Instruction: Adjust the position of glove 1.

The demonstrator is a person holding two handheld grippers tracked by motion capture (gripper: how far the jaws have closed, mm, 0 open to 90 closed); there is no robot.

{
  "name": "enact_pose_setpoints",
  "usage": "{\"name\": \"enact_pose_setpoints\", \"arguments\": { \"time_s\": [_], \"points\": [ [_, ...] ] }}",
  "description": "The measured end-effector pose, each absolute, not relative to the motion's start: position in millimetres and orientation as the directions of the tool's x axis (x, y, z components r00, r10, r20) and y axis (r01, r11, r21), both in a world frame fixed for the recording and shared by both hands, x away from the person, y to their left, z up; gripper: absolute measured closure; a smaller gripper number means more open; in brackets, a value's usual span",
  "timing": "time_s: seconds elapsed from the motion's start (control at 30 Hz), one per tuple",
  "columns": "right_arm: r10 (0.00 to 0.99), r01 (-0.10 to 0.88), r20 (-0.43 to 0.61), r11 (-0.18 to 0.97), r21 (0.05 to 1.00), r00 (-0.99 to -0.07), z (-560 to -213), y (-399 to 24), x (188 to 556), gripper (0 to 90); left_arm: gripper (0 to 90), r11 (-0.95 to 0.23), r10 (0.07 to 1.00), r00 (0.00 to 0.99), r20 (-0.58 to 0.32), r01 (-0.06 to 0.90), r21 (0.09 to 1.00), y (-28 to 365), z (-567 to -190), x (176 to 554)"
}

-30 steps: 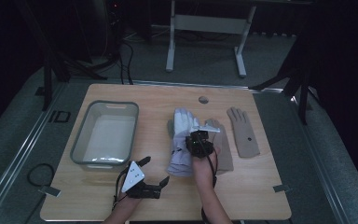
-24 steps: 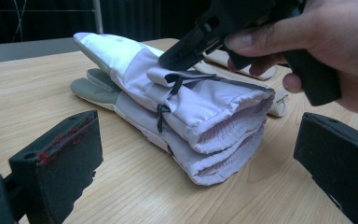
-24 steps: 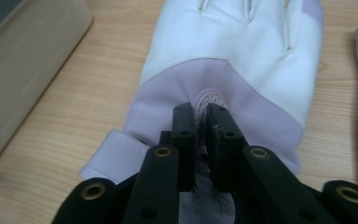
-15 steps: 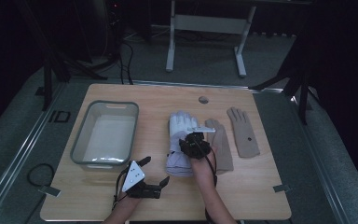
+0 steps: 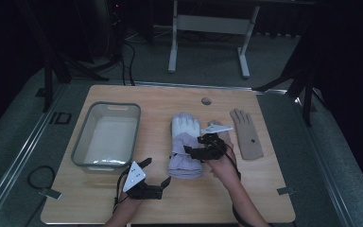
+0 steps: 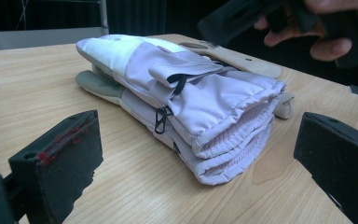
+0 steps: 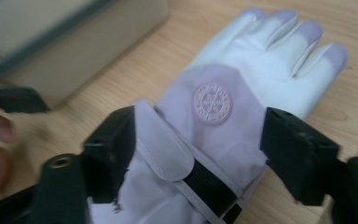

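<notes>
– Where did the stacked pair of pale lilac padded fabric gloves (image 5: 185, 147) lie?

– At the centre of the light wooden surface (image 5: 264, 189), a clear grey-rimmed plastic tub (image 5: 108, 135) at nine o'clock of them, a flat beige glove (image 5: 246, 134) at three o'clock.

– And the right hand-held gripper (image 5: 194, 146)?

– Just over the top glove's cuff; its jaws had just been opening and stood apart, the glove under the gap, unpinched.

– The left hand-held gripper (image 5: 156, 172)?

– At seven o'clock of the gloves, jaws apart, holding nothing.

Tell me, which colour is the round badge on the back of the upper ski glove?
Pale lilac, like the glove fabric around it; the badge shows best in the right gripper view.
</notes>
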State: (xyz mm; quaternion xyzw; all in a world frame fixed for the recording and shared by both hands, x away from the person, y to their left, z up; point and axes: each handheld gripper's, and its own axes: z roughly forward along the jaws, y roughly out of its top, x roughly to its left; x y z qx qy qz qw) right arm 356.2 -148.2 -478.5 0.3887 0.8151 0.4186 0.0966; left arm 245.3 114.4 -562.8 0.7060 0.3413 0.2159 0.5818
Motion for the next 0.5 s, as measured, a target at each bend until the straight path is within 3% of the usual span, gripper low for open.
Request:
{"name": "enact_pose_setpoints", "arguments": {
  "time_s": [0.07, 0.13, 0.17, 0.3, 0.4, 0.5],
  "points": [
    [0.694, 0.546, 0.202, 0.318, 0.775, -0.691, -473, -159, 358, 19.5, 1.0, -0.099, 0.731, 0.675, -0.096, 0.244, 0.965, 114, -562, 246],
    [0.680, 0.537, 0.213, 0.308, 0.785, -0.701, -470, -164, 358, 19.5, 1.0, -0.099, 0.731, 0.675, -0.096, 0.244, 0.965, 114, -562, 246],
    [0.658, 0.533, 0.228, 0.309, 0.788, -0.718, -465, -174, 359, 16.3, 1.0, -0.113, 0.741, 0.662, -0.118, 0.295, 0.949, 114, -562, 246],
    [0.645, 0.513, 0.197, 0.347, 0.786, -0.738, -464, -188, 360, 21.5, 1.0, -0.109, 0.746, 0.654, -0.129, 0.310, 0.944, 114, -555, 244],
    [0.652, 0.368, 0.031, 0.387, 0.845, -0.757, -471, -195, 354, 21.3, 1.0, -0.085, 0.739, 0.654, -0.163, 0.330, 0.940, 111, -545, 246],
    [0.645, 0.415, 0.095, 0.365, 0.833, -0.758, -477, -203, 354, 21.1, 1.1, -0.039, 0.722, 0.653, -0.229, 0.369, 0.929, 111, -536, 250]
  ]
}}
